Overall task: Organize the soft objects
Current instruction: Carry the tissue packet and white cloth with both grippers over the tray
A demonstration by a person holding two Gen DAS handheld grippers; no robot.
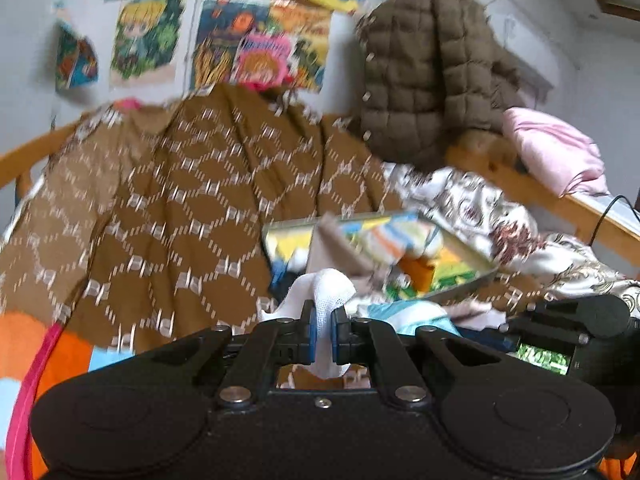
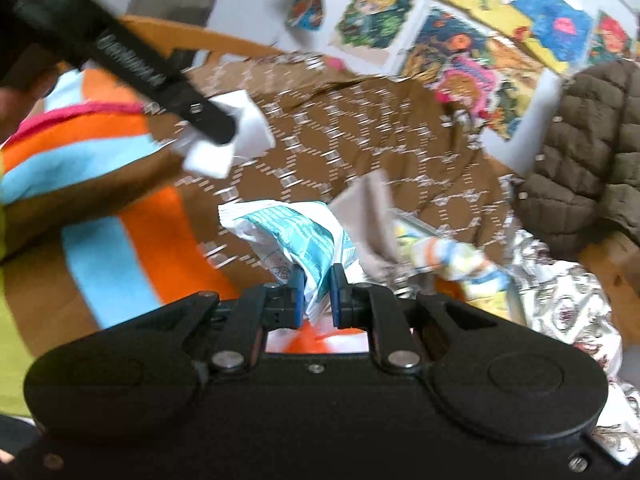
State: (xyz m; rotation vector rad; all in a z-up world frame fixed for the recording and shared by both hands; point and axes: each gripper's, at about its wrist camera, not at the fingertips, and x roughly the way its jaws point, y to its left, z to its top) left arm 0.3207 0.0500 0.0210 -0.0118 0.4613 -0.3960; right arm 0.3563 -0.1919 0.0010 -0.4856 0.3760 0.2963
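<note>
My left gripper (image 1: 324,320) is shut on a white mesh cloth (image 1: 326,288) that bulges up between the blue pads. In the right wrist view the same left gripper (image 2: 218,126) reaches in from the upper left, and the white cloth (image 2: 244,136) hangs from it. The right gripper (image 2: 316,292) is shut on a crumpled white and teal printed piece (image 2: 292,228). Just beyond it lie a beige cloth (image 2: 370,208) and a striped sock (image 2: 460,260). All of these sit over a brown patterned blanket (image 1: 180,200) on a bed.
A colourful picture book (image 1: 452,256) lies under the sock. A brown quilted jacket (image 1: 428,72) hangs at the back right, with a pink cloth (image 1: 556,148) on the wooden bed rail (image 1: 592,212). An orange and blue striped blanket (image 2: 120,240) covers the left; posters (image 1: 256,40) hang on the wall.
</note>
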